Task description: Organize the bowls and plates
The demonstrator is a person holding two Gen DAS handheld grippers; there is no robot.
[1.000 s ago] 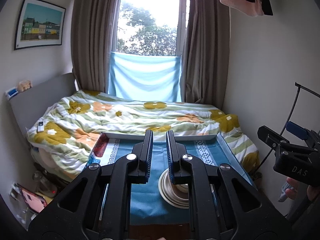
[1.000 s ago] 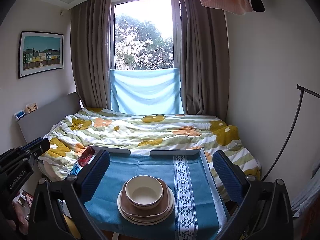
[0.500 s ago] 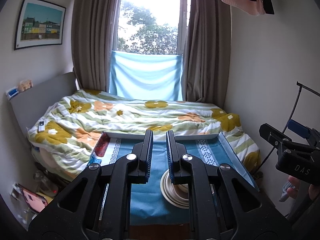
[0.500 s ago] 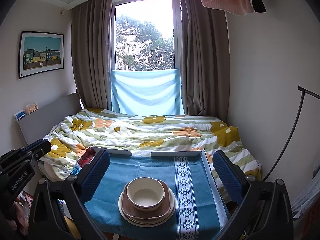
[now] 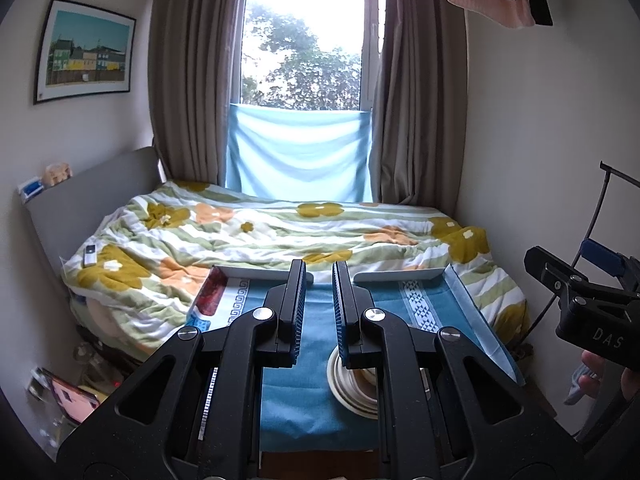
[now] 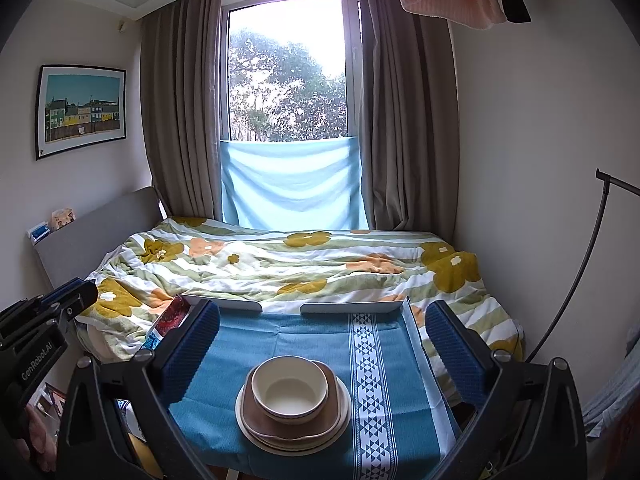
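A cream bowl (image 6: 291, 387) sits on a brown squarish plate (image 6: 334, 412), which rests on stacked cream plates (image 6: 244, 420), all on a small table with a blue cloth (image 6: 288, 340). My right gripper (image 6: 322, 344) is wide open and empty, held above and in front of the stack. My left gripper (image 5: 319, 312) is nearly shut with a narrow gap and holds nothing; it hovers left of the stack (image 5: 340, 388), whose right side its finger hides. The right gripper's body (image 5: 588, 312) shows at the right edge of the left wrist view.
A bed with a flowered quilt (image 6: 304, 264) lies just beyond the table. White tray-like rails (image 6: 352, 307) edge the table's far side. A black stand pole (image 6: 576, 280) leans by the right wall. Clutter sits on the floor at the left (image 5: 72, 392).
Both views have crept slightly forward and to the left. The stack and both grippers' jaws look the same.
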